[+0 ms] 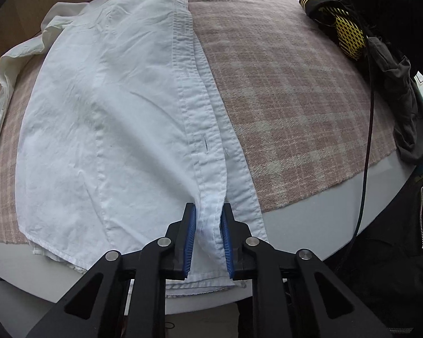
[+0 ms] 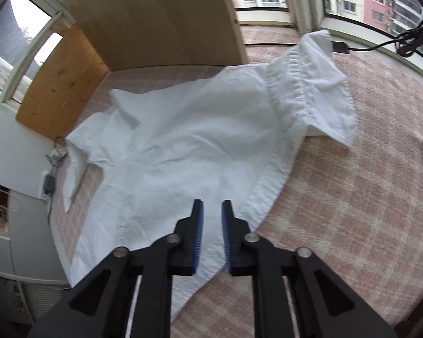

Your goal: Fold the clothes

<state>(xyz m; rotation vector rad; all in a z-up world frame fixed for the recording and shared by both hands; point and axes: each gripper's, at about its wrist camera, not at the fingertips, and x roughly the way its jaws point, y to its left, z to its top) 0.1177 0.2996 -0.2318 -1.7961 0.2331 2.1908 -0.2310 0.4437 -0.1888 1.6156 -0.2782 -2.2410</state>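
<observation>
- The white shirt [image 1: 104, 118] lies spread on a pink checked cloth [image 1: 296, 98] that covers a table, its button placket running from the near hem to the far collar end.
- The left gripper [image 1: 208, 242] is clamped on a raised ridge of the placket at the near hem, probably to hold that end taut for the fold.
- The right gripper [image 2: 212, 236] hovers over the shirt's upper part, jaws apart with cloth under them but nothing pinched; it looks set to take a second hold.
- A short sleeve [image 2: 313, 93] lies far right of it, turned over; the other sleeve trails off at the left.
- A black and yellow garment [image 1: 344, 28] and a grey one [image 1: 403, 98] sit at the table's right, well apart.
- A black cable [image 1: 366, 140] hangs on the right; whether it would snag is hard to tell.
</observation>
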